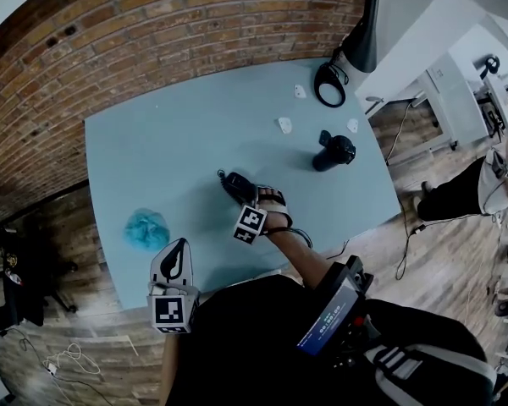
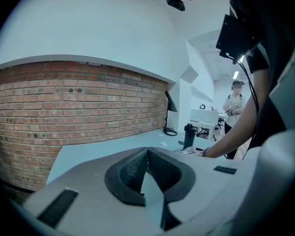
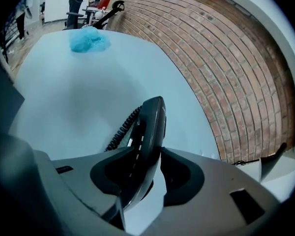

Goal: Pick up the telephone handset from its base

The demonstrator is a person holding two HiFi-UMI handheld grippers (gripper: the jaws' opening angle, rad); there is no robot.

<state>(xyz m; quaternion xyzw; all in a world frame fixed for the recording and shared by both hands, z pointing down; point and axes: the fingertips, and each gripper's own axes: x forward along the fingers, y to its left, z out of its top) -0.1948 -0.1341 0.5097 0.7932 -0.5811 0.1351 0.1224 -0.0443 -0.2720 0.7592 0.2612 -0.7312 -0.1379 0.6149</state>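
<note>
Right claw (image 3: 148, 149) is doing the job. The telephone handset (image 3: 152, 122) sits on edge between its jaws, and both pads look to be against its sides, so I read that as a grip rather than a hover. The jaws stand wide, which fits the handset's width.

The grip is around mid-length, with the far end sticking out past the tips. That's probably for balance, so it doesn't swing when lifted.

In the head view the right claw (image 1: 258, 200) is angled down over the counter (image 1: 178, 142), near its middle, and the handset (image 1: 231, 183) points away up-left from it. I can't tell there whether the handset is off the surface.

No base shows in any view. It may be under the claw, so I can't confirm the lift is complete.

The coiled cord (image 3: 119, 132) drops off the handset's left side to the counter. It looks slack and isn't caught in the jaws. My guess for any further rise is that the cord is the limit, so go slowly.

Left claw (image 2: 147, 154) has its pads together with nothing between them. It's parked at the counter's near edge (image 1: 176, 260), likely just kept clear since this is a one-hand pick.

The blue crumpled wad (image 1: 146, 229), black flask (image 1: 334, 151) and desk lamp (image 1: 361, 36) are all well apart from the handset and not in the way.
</note>
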